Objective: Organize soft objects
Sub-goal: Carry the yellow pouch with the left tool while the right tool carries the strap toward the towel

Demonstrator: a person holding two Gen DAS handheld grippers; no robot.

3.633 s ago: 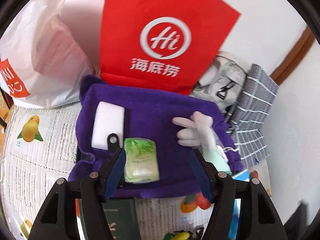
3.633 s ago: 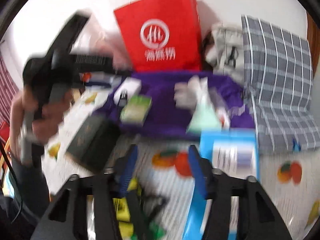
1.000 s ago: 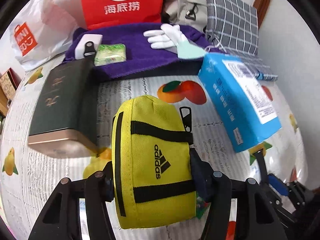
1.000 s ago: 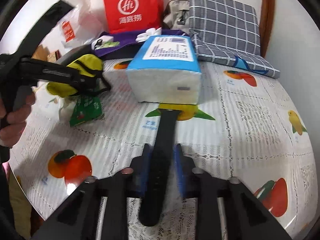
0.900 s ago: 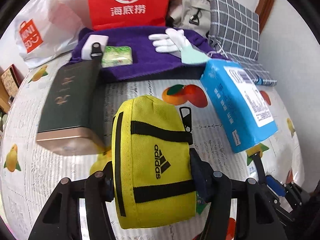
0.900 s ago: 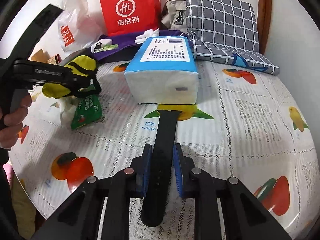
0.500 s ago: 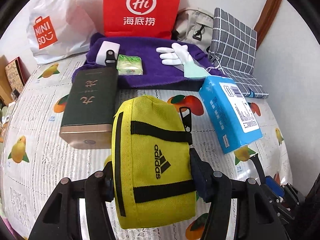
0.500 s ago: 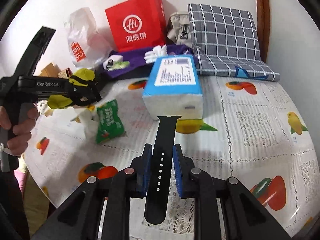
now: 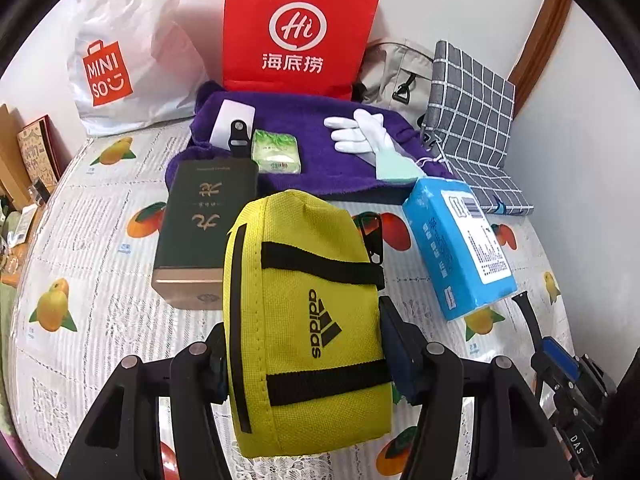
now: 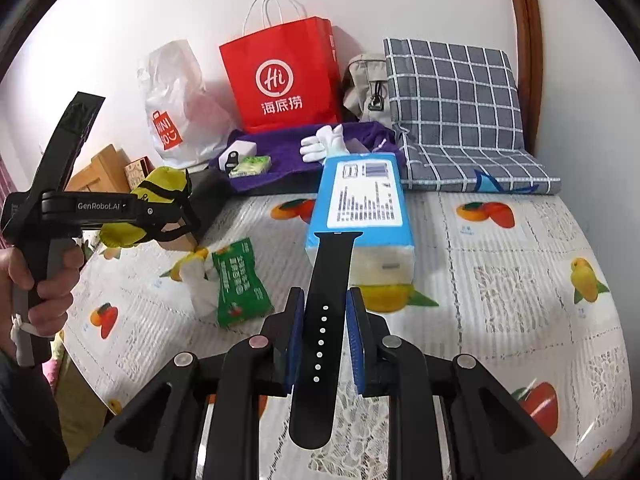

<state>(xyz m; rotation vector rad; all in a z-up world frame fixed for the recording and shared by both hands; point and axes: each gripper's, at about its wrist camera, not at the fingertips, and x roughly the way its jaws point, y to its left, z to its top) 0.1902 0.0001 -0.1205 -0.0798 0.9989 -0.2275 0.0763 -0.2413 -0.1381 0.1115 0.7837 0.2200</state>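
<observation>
My left gripper [image 9: 304, 344] is shut on a yellow Adidas pouch [image 9: 308, 320] and holds it above the table; it also shows in the right wrist view [image 10: 160, 196]. My right gripper [image 10: 324, 336] is shut on a black watch strap [image 10: 324, 320], held above the table. A purple towel [image 9: 320, 160] at the back carries a white pad [image 9: 232, 120], a green tissue pack [image 9: 276, 152] and a white glove [image 9: 360, 132]. A blue tissue pack [image 9: 456, 248] lies right of the pouch.
A dark green box [image 9: 200, 232] lies on the fruit-print tablecloth [image 9: 92, 248]. A red paper bag [image 9: 296, 28], a white Miniso bag [image 9: 116, 60], a beige backpack [image 9: 396, 76] and a checked cushion [image 9: 472, 120] line the back wall. A green snack packet [image 10: 240, 284] lies left of my right gripper.
Both grippers have risen and drawn back from the table with their loads. The left one went from open over the towel to shut on the yellow pouch.
</observation>
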